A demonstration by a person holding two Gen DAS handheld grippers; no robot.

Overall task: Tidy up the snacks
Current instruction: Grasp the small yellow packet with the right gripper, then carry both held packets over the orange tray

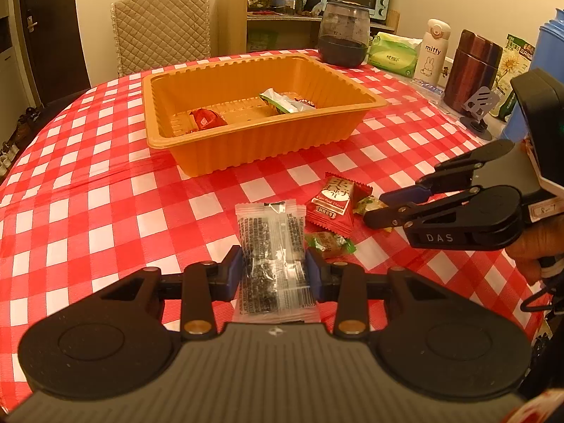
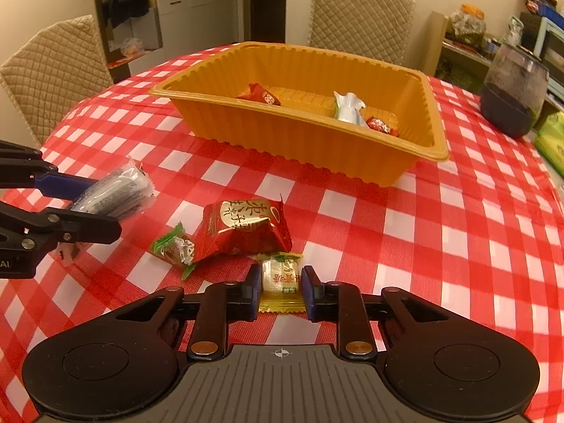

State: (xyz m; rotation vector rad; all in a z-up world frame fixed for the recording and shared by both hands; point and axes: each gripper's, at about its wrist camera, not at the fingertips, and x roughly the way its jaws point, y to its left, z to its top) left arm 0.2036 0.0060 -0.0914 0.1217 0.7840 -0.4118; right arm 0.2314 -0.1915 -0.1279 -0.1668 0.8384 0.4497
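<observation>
Red-and-white checked cloth is covering the table, with an orange tray holding three wrapped snacks. Behind it, a white bottle is reading "miffy". The left gripper is pinching a clear packet of dark snack, its small print unreadable. The right gripper, lettered "DAS", is sitting open around a yellow candy on the cloth. Beside it are lying a red pouch with gold Chinese characters and a green-wrapped candy.

The yellow candy is mostly hidden behind the right hand-held gripper in the left wrist view.
</observation>
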